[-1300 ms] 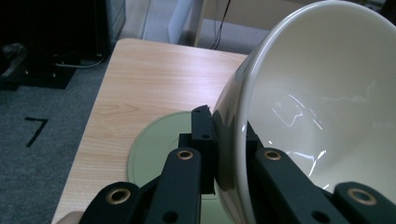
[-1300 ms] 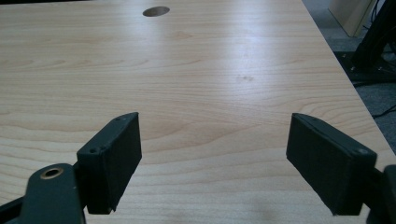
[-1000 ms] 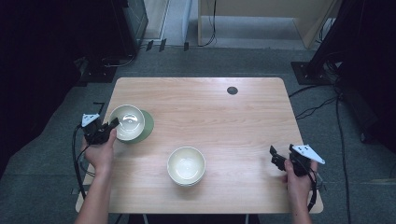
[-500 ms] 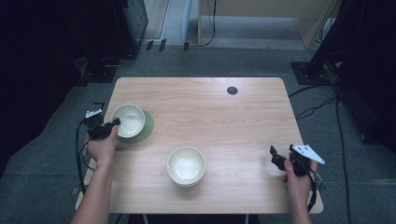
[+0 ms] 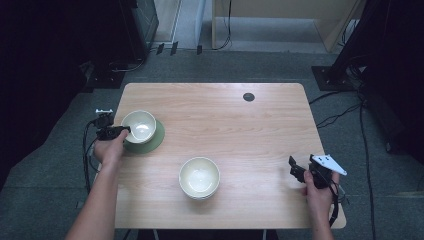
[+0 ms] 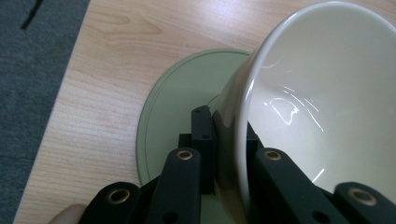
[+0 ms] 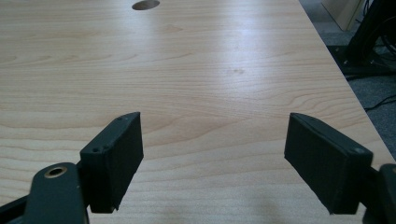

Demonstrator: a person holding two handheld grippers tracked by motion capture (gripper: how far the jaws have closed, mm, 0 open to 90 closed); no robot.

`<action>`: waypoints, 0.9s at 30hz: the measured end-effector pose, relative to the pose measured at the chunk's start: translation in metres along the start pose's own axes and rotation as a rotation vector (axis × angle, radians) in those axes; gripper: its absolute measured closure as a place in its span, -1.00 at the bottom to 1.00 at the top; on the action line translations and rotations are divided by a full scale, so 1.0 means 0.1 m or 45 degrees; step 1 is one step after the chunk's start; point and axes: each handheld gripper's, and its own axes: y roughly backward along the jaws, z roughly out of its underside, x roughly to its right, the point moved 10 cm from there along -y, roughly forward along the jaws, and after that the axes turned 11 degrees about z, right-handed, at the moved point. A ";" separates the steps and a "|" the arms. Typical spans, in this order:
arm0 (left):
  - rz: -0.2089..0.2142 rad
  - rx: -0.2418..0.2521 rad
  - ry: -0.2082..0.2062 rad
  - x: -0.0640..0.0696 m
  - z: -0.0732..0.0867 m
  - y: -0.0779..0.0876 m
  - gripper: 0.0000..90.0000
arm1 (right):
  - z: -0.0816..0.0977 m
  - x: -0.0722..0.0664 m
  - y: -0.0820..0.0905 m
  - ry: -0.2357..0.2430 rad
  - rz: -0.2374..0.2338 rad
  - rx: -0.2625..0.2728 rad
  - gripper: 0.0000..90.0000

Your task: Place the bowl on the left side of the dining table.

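Note:
A white bowl sits on a green plate near the table's left edge. My left gripper is shut on the bowl's near-left rim. In the left gripper view one jaw is outside the bowl wall and the other inside. There the bowl looks tipped over the green plate, pinched by the left gripper. A second white bowl, apparently stacked on another, stands at front centre. My right gripper rests open near the front right corner. Nothing but bare wood lies between the jaws of the right gripper.
The wooden table has a dark cable hole at the far centre right, and the same hole is at the top of the right gripper view. Grey carpet and cables surround the table. A dark cabinet stands at the far left.
My left hand has shifted a little to the right and farther from me, carrying the bowl with it over the green plate. The right hand has stayed put.

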 end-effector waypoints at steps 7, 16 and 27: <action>-0.043 0.012 -0.001 -0.02 -0.02 -0.05 0.87 | 0.00 -0.02 0.00 0.004 -0.003 0.000 -0.56; -0.038 0.041 -0.015 -0.04 -0.04 -0.05 0.63 | 0.01 -0.01 0.00 0.001 -0.003 -0.006 -0.56; -0.051 0.143 -0.128 0.11 -0.09 0.05 -1.00 | 0.02 -0.01 -0.01 -0.009 -0.002 -0.012 -0.55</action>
